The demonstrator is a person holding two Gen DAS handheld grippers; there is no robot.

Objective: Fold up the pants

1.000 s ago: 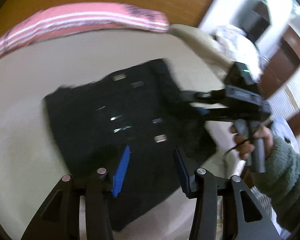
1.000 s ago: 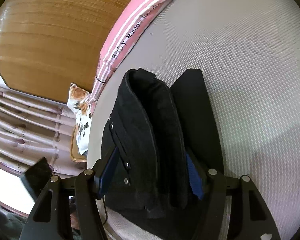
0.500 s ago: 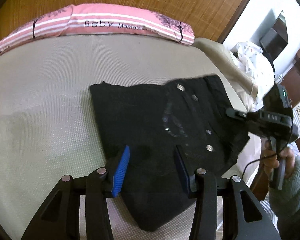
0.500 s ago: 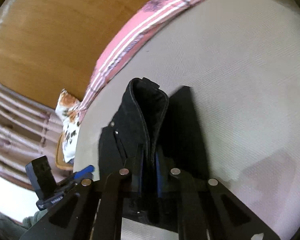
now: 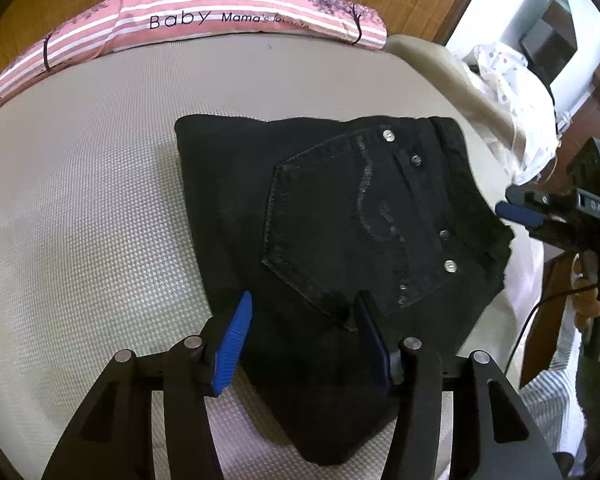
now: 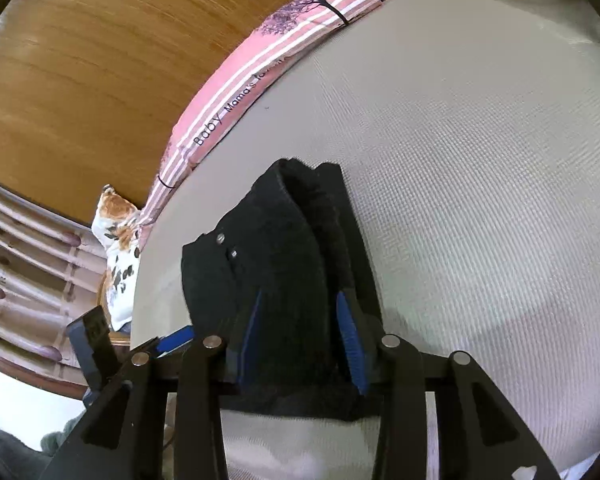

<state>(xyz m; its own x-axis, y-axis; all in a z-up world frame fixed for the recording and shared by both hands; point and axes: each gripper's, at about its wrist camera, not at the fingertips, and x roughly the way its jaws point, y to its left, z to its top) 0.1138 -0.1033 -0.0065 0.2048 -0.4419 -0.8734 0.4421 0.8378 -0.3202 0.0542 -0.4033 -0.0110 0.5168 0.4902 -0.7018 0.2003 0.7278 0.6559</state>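
Note:
Black pants [image 5: 340, 216] lie folded on the beige mattress [image 5: 80, 220], back pocket and rivets facing up. My left gripper [image 5: 304, 332] hovers low over their near edge; its jaws are opening and the blue pads press on nothing. In the right wrist view the thick waistband fold of the pants [image 6: 284, 248] sits between the pads of my right gripper [image 6: 300, 336], whose jaws are opening off the cloth. From the left wrist view, one right fingertip [image 5: 518, 214] shows just beyond the waistband's right edge.
A pink striped pillow [image 5: 220, 24] lies along the wooden headboard [image 6: 100, 60]. White spotted cloth [image 5: 512, 92] is piled past the mattress's right side, a floral cushion [image 6: 116, 240] beside the bed. A person's hand [image 5: 588, 300] grips the right handle.
The pants have settled flat, pocket side up. My right gripper closed tight on the waistband half a second ago and has since spread apart. My left gripper sank lower and widened.

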